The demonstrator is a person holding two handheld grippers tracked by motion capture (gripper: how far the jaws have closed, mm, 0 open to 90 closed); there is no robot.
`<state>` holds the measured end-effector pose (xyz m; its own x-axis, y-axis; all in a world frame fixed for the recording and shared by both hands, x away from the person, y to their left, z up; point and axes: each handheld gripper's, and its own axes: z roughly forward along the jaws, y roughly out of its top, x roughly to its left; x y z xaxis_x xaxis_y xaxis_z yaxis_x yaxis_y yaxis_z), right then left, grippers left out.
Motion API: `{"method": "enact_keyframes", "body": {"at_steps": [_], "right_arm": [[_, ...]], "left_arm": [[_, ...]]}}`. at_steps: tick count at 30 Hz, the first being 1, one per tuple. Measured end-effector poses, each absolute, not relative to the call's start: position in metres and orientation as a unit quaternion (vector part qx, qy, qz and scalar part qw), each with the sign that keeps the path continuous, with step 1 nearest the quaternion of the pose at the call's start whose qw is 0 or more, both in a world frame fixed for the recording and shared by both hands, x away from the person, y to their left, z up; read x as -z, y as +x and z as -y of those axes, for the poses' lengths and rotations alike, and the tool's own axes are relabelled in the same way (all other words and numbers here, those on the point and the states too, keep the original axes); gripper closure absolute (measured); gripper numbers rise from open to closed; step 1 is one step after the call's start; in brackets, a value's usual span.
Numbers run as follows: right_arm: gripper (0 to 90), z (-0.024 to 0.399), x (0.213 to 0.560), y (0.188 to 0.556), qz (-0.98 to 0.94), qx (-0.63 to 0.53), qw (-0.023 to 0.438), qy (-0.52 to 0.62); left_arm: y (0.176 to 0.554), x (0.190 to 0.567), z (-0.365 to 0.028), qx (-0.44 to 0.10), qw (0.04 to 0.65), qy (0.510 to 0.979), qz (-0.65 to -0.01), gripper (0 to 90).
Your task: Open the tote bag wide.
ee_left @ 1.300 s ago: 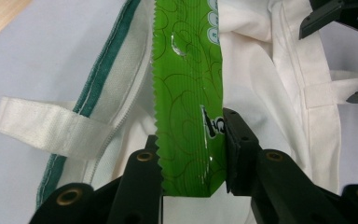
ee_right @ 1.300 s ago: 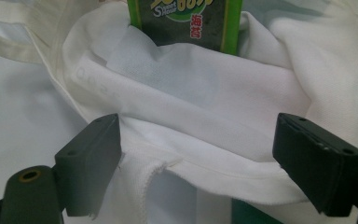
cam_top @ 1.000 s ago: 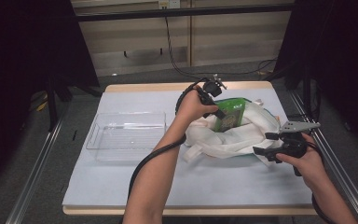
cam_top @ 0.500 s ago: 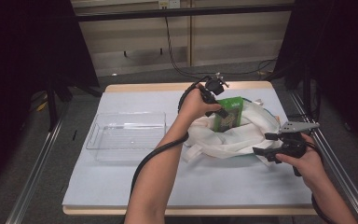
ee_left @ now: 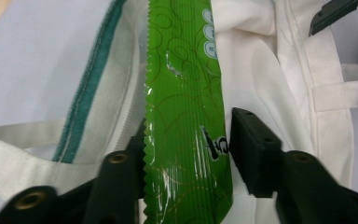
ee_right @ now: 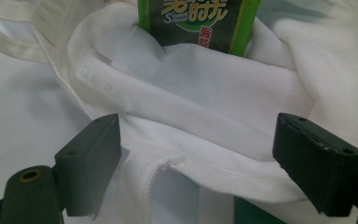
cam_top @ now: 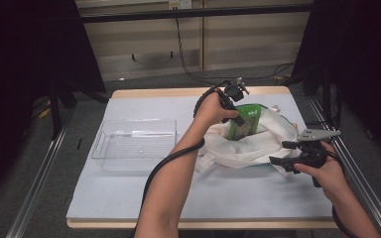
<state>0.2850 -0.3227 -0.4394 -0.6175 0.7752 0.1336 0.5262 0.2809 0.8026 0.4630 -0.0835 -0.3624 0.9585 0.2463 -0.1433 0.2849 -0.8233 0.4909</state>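
Observation:
A green snack packet [cam_top: 246, 121] stands upright, half out of the mouth of a white cloth bag [cam_top: 258, 144] at the right of the table. My left gripper [cam_top: 237, 115] comes down on its top edge. In the left gripper view the packet [ee_left: 186, 93] runs between the jaws, which have just been closing, and both pads press on its edges. My right gripper [cam_top: 277, 152] is at the bag's near right side. Its jaws [ee_right: 196, 140] stand wide apart over the bag's folded hem [ee_right: 214, 93], with the packet [ee_right: 200, 23] beyond them.
A clear plastic tray [cam_top: 99, 146] with nothing in it lies at the left of the white table cover [cam_top: 228, 193]. The left gripper's black cable [cam_top: 163, 163] hangs along the forearm. Metal rails run down both sides of the table.
The left hand has shifted slightly above the bag and stays on the green packet. The right hand and the bag have kept still.

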Motion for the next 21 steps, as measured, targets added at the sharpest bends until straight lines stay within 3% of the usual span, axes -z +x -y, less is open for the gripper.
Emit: {"method": "enact_keyframes", "body": {"at_steps": [4,13,21], "right_arm": [[15.4,0.324,0.44,0.285,-0.787,-0.435,0.144,0.413],[15.4,0.323,0.439,0.284,-0.788,-0.434,0.143,0.412],[15.4,0.323,0.439,0.284,-0.789,-0.434,0.146,0.411]], "left_arm": [[0.461,0.362,0.084,0.035,0.25,0.957,-0.14,71.4],[0.457,0.354,0.081,0.027,0.232,0.965,-0.122,72.5],[0.457,0.344,0.072,0.018,0.254,0.958,-0.132,73.4]]}}
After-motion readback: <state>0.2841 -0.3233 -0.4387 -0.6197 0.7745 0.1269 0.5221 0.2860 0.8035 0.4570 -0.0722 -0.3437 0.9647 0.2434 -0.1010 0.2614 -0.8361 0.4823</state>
